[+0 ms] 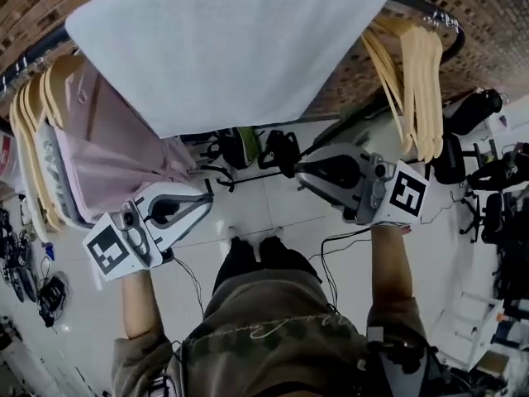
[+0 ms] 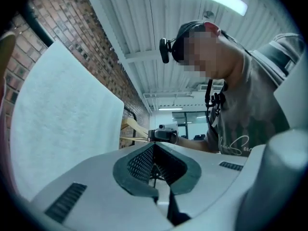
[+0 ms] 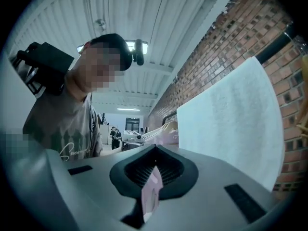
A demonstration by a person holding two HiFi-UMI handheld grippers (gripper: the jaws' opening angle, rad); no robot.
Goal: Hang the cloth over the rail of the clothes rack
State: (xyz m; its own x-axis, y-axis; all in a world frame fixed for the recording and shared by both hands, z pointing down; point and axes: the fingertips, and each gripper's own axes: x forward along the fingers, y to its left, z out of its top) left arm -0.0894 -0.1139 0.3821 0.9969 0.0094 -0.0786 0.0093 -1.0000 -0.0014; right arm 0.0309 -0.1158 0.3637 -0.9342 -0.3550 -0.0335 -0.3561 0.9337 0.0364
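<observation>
- The left grey-and-white hand-held gripper (image 1: pixel 207 198) and the right one (image 1: pixel 302 170) sit low by the person's waist. Both have their jaws closed on nothing, probably because their work is done.
- Beyond them, the white rectangular towelling cloth (image 1: pixel 223 48) is draped over the black metal rail (image 1: pixel 455 33), beside pale wooden hangers (image 1: pixel 417 89), so it needs no holding.

White cloth (image 1: pixel 223 48), black rail (image 1: pixel 33 58), pink garment (image 1: pixel 124 151), cream hangers (image 1: pixel 421 81), red-brown brick wall (image 1: pixel 488 7)

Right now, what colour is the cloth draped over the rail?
White, with no pattern. The cloth shows best in the head view.
</observation>
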